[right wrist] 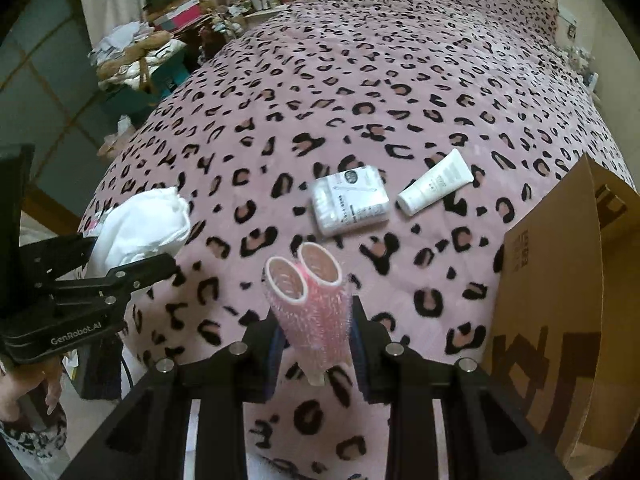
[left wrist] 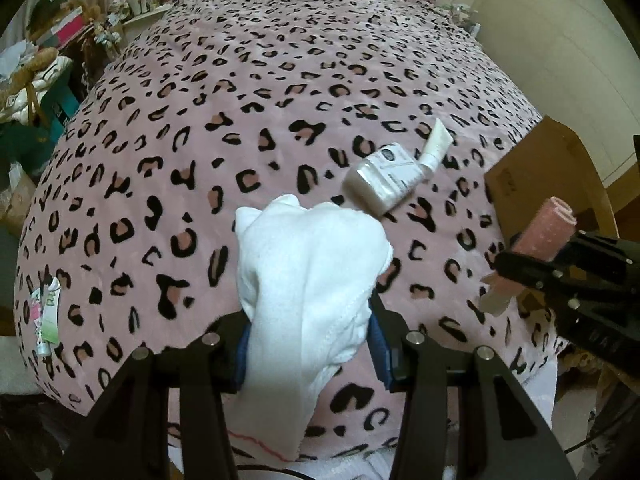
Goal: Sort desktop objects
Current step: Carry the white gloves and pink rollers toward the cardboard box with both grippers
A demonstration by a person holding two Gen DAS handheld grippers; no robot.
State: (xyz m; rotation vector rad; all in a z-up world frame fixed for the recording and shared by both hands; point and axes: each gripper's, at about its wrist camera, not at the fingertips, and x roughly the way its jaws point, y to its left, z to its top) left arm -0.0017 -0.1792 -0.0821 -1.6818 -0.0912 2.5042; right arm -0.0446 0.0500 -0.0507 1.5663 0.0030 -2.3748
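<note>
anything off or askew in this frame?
Nothing damaged or spilled. Left gripper clamps a bunched white cloth; right gripper holds two pink hair rollers. Cotton swab pack and white tube lie skewed on the blanket.

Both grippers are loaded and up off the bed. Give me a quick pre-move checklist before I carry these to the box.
1. Left gripper shut on the white cloth: ok.
2. Right gripper shut on the pink hair rollers: ok.
3. Cloth clear of the bed: cannot tell; its lower end hangs loose.
4. Cardboard box in sight to the right: ok.
5. Box interior free: cannot tell, only its outer walls show.
6. Bed cleared: not ok; cotton swab pack, white tube and small tube remain.
</note>
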